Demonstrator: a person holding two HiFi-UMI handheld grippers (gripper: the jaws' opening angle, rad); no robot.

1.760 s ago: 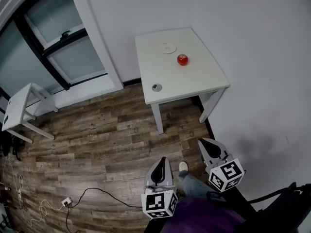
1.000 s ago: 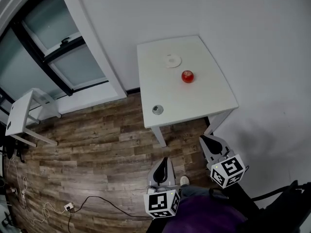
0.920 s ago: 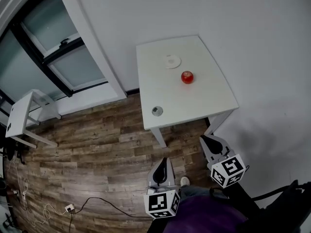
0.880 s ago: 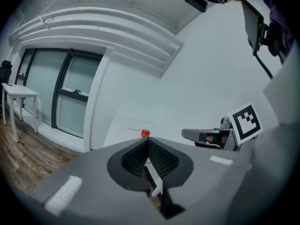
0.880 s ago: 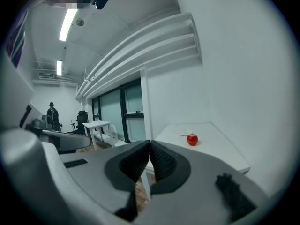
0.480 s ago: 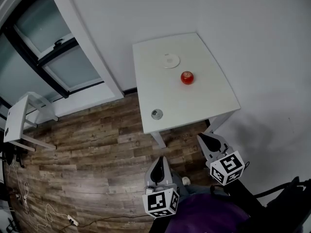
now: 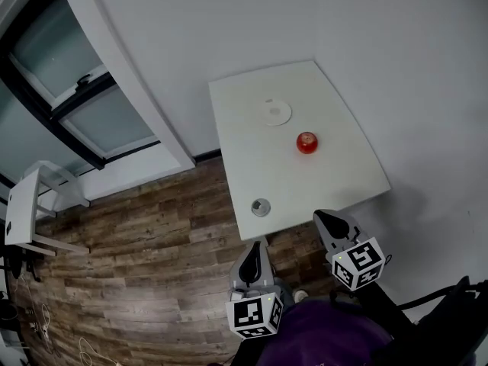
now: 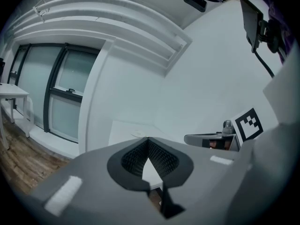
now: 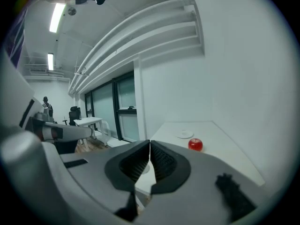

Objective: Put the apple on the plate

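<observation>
1. My left tongs are pressed together at the tips, with nothing between them.
2. My right tongs are pressed together as well, and they hold nothing.
3. In the head view both tongs point toward the white counter. Their tips lie about at its near edge, the left toward the near left corner and the right further along that edge.
4. The red apple sits upright on the bare counter, stem hollow up. It is right of the middle and well apart from both tongs.
5. The small white plate lies flat, further back on the counter than the apple. It is empty.
6. The apple is near the plate but not touching it; a strip of bare counter shows between them.
7. In the right gripper view the apple shows just right of the tongs' tips, with the plate behind it and slightly left.
8. A small round grey object rests near the counter's near left edge, just ahead of my left tongs. I cannot tell what it is.
9. The counter stands against a white wall, over a wood plank floor.
10. To the left are a dark-framed glazed door and a small white table, both well apart from the counter.
</observation>
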